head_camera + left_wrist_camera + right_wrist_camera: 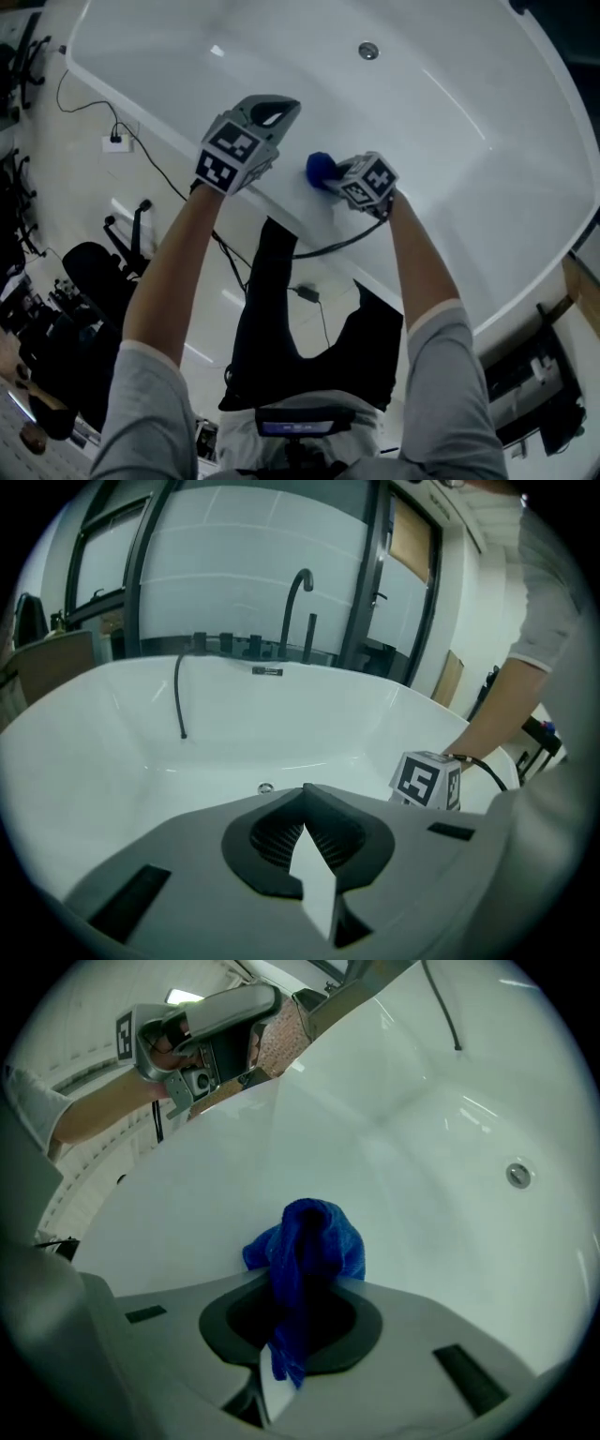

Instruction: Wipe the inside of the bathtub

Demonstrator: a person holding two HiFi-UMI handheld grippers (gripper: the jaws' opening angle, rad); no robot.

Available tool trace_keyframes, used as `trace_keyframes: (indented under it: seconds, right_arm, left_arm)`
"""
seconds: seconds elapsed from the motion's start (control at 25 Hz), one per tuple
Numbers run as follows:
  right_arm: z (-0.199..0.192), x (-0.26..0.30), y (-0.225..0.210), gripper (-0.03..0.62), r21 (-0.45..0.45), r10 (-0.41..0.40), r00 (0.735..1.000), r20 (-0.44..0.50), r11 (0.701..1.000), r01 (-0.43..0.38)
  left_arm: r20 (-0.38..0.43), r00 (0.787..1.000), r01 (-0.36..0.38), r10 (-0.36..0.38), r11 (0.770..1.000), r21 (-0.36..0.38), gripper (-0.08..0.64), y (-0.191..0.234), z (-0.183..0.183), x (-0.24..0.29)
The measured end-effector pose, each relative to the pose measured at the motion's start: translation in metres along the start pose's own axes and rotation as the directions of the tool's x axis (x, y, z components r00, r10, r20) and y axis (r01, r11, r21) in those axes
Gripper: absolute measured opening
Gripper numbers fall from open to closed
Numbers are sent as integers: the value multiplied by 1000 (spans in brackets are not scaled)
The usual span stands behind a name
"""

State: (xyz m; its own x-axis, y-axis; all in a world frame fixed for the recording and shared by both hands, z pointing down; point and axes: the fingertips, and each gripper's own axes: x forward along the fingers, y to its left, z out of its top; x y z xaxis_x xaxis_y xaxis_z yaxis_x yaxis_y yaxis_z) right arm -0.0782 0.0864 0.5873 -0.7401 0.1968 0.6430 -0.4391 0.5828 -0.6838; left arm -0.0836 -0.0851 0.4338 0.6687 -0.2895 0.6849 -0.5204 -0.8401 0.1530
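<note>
A big white bathtub (487, 169) fills the head view; its drain (368, 51) lies at the far end. My right gripper (330, 178) is shut on a bunched blue cloth (320, 169), which rests against the tub's near inner wall just under the rim. In the right gripper view the blue cloth (305, 1260) hangs between the jaws, above the white tub wall (422, 1194). My left gripper (272, 117) hovers over the near rim, left of the cloth, jaws shut with nothing between them. In the left gripper view, the right gripper's marker cube (427, 780) shows low at right.
A black tap (298, 611) and handles stand on the tub's far rim, with a dark hose (178, 696) hanging into the tub. A cable (319, 248) trails from the right gripper. Office chairs (94, 272) and a wall socket (117, 143) lie on the floor at left.
</note>
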Motion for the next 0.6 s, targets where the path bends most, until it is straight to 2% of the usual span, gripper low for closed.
trace_keyframes:
  seconds: [0.12,0.6]
  right_arm:
    - [11,-10,21,54,-1,3,1000,15,1000,-3]
    - [43,-43,95,54,-24,-6,1000,26,1000,7]
  left_arm:
    - [27,999,-22,21,1000,23,3,-4,11,-25]
    - [116,987,-110,111,994,-13,3,-6,50,-121]
